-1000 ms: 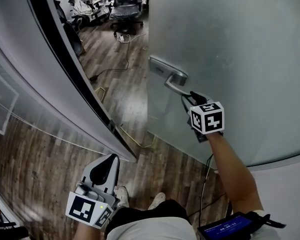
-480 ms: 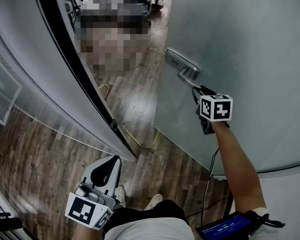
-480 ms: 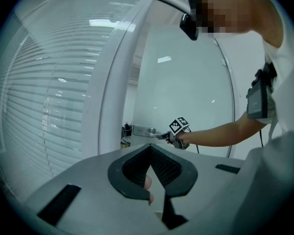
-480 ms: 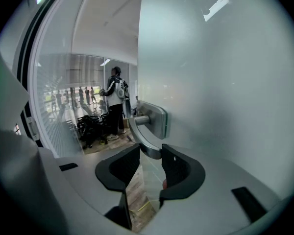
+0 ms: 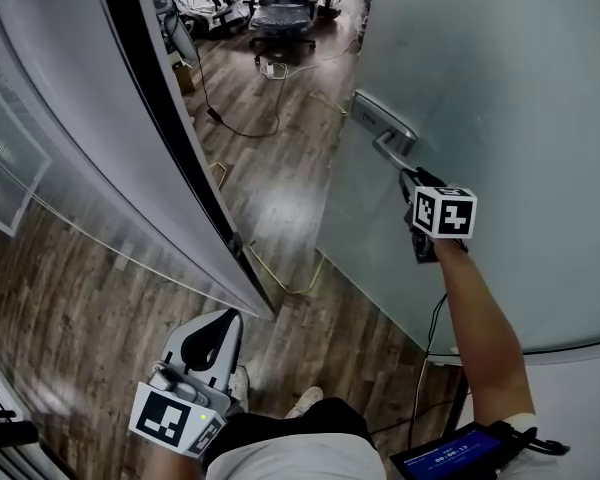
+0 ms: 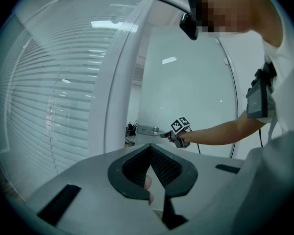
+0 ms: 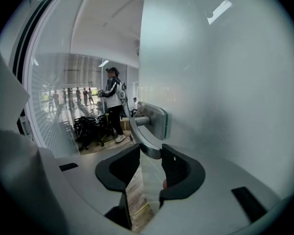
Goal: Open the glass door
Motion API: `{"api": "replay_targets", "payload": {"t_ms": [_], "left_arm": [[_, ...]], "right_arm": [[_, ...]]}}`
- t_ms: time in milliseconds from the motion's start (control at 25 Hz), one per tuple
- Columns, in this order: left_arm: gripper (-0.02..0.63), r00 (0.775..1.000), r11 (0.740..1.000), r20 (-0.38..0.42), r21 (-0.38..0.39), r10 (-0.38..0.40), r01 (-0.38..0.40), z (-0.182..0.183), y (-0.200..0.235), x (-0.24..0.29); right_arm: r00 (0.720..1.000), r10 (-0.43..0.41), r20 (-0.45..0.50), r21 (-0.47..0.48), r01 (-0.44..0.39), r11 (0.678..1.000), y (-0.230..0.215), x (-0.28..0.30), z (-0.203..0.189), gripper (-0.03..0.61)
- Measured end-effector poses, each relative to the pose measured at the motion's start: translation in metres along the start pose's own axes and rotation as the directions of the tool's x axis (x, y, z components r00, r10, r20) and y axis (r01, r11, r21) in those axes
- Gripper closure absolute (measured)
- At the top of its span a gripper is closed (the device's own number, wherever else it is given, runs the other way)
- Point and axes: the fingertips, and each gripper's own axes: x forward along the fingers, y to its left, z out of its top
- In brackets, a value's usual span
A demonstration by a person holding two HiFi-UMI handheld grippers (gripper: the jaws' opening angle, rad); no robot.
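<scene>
Frosted glass door (image 5: 500, 118) fills the right side of the head view and stands ajar, its free edge well apart from the dark door frame (image 5: 170, 138) on the left. Through the gap shows a wood-plank floor (image 5: 270, 193) with a cable (image 5: 245, 128) trailing across it and office chairs (image 5: 285, 3) farther back. A metal lever handle (image 5: 392, 153) sticks out from a rectangular plate (image 5: 380, 116) near the door's edge.

The right gripper (image 5: 408, 176) reaches up to that handle on an outstretched arm. In the right gripper view its two dark jaws are pressed against either side of the lever's free end, pinching it, with the plate just above. A person (image 7: 115, 106) stands in the room beyond the glass.

The left gripper (image 5: 212, 328) hangs low by the wearer's waist, pointing up toward the frame. In the left gripper view its jaws are pressed together at the tips with nothing between them.
</scene>
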Motion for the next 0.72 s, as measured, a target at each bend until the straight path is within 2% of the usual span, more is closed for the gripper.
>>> {"api": "replay_targets", "payload": {"t_ms": [120, 200, 320, 560, 720], "left_arm": [[0.615, 1.000, 1.000, 0.002, 0.003, -0.006, 0.006, 0.000, 0.000, 0.000], [0.615, 1.000, 1.000, 0.006, 0.007, -0.011, 0.011, -0.001, 0.001, -0.001], [0.615, 0.999, 0.999, 0.010, 0.013, -0.030, 0.030, -0.001, 0.002, -0.001], [0.615, 0.993, 0.993, 0.018, 0.038, -0.114, 0.113, 0.009, 0.002, 0.001], [0.615, 0.984, 0.984, 0.027, 0.047, -0.176, 0.175, 0.021, 0.005, -0.011]], "right_arm": [[1.000, -0.020, 0.013, -0.049, 0.021, 0.999, -0.002, -0.002, 0.002, 0.436], [0.998, -0.037, 0.059, -0.080, 0.042, 0.996, -0.002, -0.009, 0.010, 0.435], [0.988, -0.040, 0.146, -0.074, 0.051, 0.996, 0.005, -0.033, 0.027, 0.434], [0.954, -0.038, 0.298, -0.088, 0.068, 0.994, 0.039, -0.105, 0.062, 0.434], [0.930, -0.030, 0.366, -0.120, 0.079, 0.990, 0.079, -0.157, 0.085, 0.436]]}}
